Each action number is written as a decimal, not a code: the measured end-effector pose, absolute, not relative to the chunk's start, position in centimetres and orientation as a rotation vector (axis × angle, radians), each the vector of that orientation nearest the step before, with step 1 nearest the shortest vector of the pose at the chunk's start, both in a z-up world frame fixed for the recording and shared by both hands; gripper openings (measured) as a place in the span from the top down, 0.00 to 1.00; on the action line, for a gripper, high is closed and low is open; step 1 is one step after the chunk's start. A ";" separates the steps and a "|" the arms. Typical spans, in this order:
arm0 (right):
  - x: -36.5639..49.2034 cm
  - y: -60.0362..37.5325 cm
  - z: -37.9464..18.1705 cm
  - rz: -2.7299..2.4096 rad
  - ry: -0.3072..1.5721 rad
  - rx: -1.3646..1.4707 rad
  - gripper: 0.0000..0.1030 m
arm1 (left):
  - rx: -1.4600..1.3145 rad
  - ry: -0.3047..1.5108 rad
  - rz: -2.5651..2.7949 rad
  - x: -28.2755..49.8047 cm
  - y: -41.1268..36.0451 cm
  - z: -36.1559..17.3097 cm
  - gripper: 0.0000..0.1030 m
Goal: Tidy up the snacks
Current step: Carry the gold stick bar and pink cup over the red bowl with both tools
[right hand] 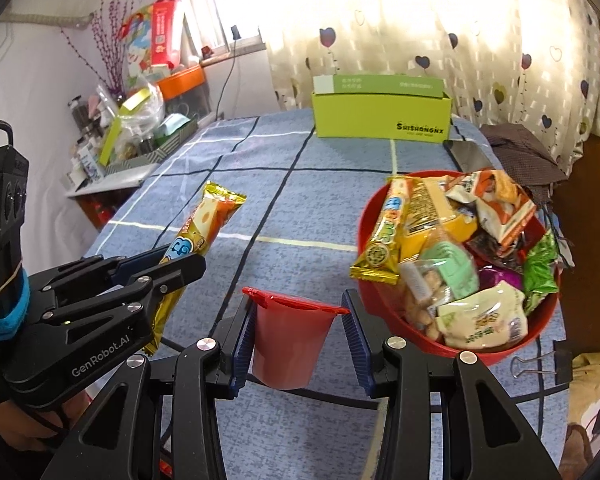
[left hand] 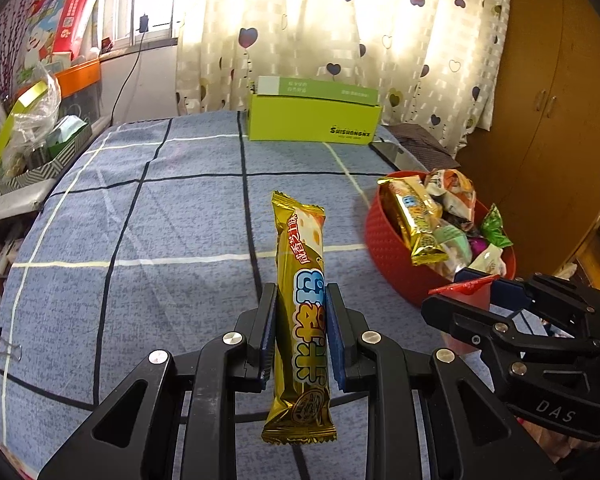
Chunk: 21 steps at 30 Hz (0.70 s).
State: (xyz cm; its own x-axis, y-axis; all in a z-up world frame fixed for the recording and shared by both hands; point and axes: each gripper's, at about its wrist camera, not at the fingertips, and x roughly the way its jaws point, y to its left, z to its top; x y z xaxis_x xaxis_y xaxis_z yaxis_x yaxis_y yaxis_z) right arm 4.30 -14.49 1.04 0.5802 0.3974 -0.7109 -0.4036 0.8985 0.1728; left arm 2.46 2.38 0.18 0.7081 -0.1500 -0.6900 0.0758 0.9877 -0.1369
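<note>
Sorting looks barely begun: the round red bowl [right hand: 380, 216] at the bench's right side is heaped with mixed packets, and the open lime-green cardboard box [right hand: 380, 120] at the far edge shows nothing inside. The left tongs [left hand: 300, 336] clamp a long gold foil snack bar [left hand: 300, 280], glossy and uncrushed, above the blue checked cloth [left hand: 160, 220]; the right tongs [right hand: 298, 332] grip a small red plastic jelly cup [right hand: 288, 340], sealed.

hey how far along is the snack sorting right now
Done: no snack shows in the green box from these angles. In hand: the left hand-held gripper grips a gold snack bar; the right hand-held gripper holds a red jelly cup. Left: the red bowl is still piled with packets.
</note>
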 end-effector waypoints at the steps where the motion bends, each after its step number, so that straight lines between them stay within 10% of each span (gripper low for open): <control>1: 4.3 -14.6 1.1 0.464 0.826 -0.005 0.61 | -0.098 0.772 -0.129 2.5 2.2 0.3 0.77; 21: 4.9 -18.6 2.1 0.396 0.794 0.038 0.61 | -0.059 0.748 -0.187 3.8 -1.2 1.6 0.77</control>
State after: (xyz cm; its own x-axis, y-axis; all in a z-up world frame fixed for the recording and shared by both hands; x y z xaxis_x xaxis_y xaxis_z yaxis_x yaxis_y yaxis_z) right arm 4.88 -18.64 2.06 0.6316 0.3604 -0.6864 -0.3319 0.9258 0.1808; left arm 3.85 -1.15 1.59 0.7170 -0.1899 -0.6707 0.1477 0.9817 -0.1200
